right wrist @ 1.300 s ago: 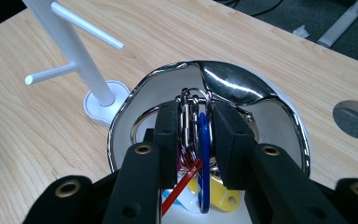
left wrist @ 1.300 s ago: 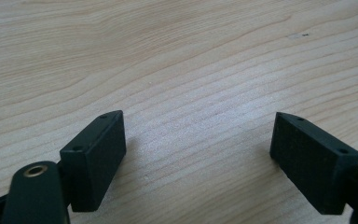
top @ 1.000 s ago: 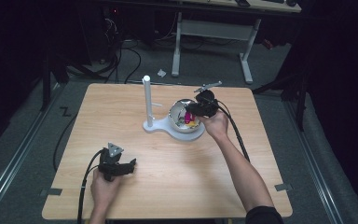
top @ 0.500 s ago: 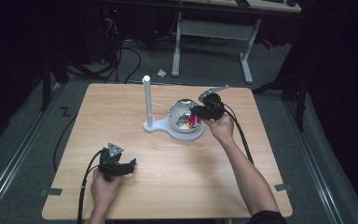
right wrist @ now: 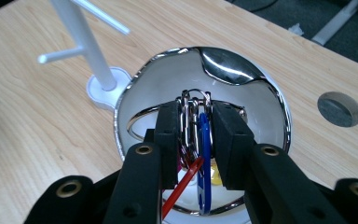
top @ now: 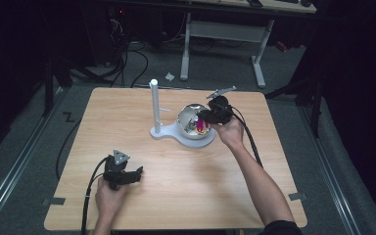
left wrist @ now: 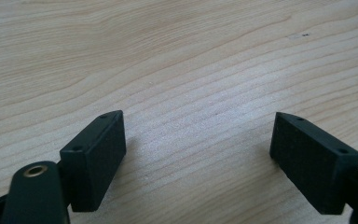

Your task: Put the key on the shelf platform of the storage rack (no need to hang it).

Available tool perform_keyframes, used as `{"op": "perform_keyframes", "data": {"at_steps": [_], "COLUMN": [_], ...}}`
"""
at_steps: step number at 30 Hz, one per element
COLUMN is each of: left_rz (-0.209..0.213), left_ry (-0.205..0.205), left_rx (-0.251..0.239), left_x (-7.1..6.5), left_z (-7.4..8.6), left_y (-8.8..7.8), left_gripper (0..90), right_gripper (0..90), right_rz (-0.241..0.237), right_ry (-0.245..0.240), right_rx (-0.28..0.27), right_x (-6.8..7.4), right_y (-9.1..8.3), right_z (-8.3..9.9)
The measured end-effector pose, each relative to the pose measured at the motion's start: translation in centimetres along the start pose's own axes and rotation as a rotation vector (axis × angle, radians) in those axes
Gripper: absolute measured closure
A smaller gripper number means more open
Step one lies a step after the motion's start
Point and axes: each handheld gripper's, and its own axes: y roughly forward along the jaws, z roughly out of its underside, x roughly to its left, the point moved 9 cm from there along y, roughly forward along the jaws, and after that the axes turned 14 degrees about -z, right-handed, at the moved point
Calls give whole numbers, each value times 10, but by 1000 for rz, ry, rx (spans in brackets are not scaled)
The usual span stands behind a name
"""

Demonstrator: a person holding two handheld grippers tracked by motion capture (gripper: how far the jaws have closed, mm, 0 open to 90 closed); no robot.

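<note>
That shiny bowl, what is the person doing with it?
The person's right gripper is shut on a bunch of key rings with coloured tags, held over the shiny metal bowl. A white peg stand waits beside the bowl. The left gripper rests open on the wooden table, holding nothing.

Overall light: we see the bench [top: 176,196] lit evenly from above, while the floor and room around it fall into near darkness.
Shadows: soft, short shadows lie under the left gripper [left wrist: 200,154] on the wood.
Glare: we note bright reflections on the steel bowl [right wrist: 242,70].
Focus: wood grain is sharp; the near gripper bodies are slightly soft.
High view: coarse, small detail is lost.
</note>
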Motion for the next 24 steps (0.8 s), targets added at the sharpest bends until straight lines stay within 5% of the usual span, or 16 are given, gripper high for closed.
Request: {"op": "perform_keyframes", "data": {"at_steps": [7,24], "left_rz": [0,-1], "left_ry": [1,0], "left_rx": [1,0], "left_x": [0,0], "left_z": [0,0], "left_y": [0,0], "left_gripper": [188,188], "right_gripper": [727,725], "right_rz": [-23,-33], "right_ry": [25,37], "right_rx": [-23,10], "right_x": [-2,0], "right_y": [23,37], "right_z": [-9,-7]}}
